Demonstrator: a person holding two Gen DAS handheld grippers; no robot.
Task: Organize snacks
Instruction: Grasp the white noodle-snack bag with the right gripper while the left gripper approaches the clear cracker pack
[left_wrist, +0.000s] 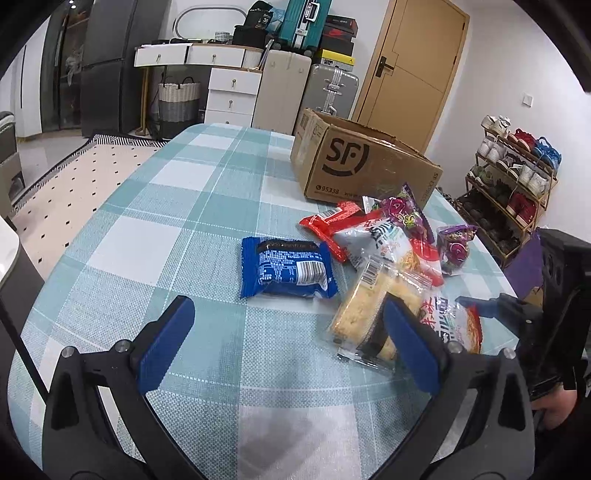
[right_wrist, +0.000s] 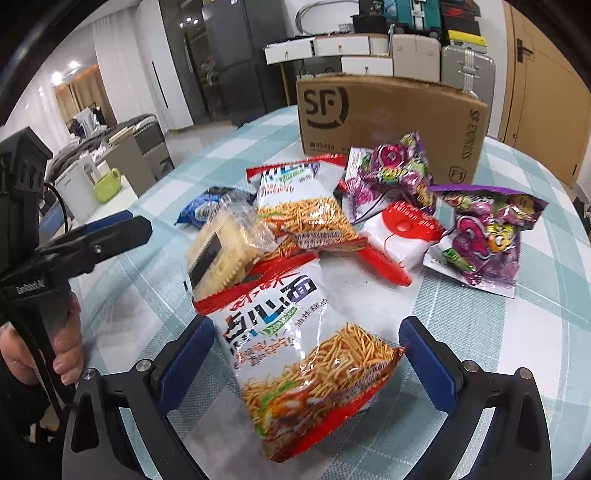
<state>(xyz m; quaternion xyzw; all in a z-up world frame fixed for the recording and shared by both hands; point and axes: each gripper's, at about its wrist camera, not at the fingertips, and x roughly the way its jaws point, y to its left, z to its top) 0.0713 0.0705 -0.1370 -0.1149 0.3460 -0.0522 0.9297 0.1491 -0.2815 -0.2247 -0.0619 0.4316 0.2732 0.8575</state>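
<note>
While the snacks lie in a loose heap on the checked table (left_wrist: 155, 236), the cardboard box (right_wrist: 391, 118) stands open-topped just behind them, prob. the bin they're meant to go into, so nothing looks sorted yet.

Right gripper (right_wrist: 306, 360) sits low over the nearest noodle snack bag (right_wrist: 310, 369), fingers spread wide w/ one blue pad on each side of the bag, not pinching it. Judging by that straddle, it's lined up to close on this bag first, since it's closest and lies on top at the front edge of the pile. Bag is crinkly film w/ loose contents, so a squeeze near the middle should hold; a pinch at the edge could slip.

Left gripper (left_wrist: 288, 339) is also wide open, holding nothing. Its right finger overlaps the clear-wrapped cracker pack (left_wrist: 369, 314) in view; contact can't be told. Blue packet (left_wrist: 288, 269) lies a bit apart from the heap, ahead of the left fingers, an easy separate pick.

Further back: a second noodle bag (right_wrist: 303, 206), a red-and-white packet (right_wrist: 399, 232), and two purple candy bags (right_wrist: 487, 236), one near the box wall, one off to the right. They overlap, so pulling a lower one could drag its neighbours.

A hand (right_wrist: 44, 347) grips the left tool's handle.
</note>
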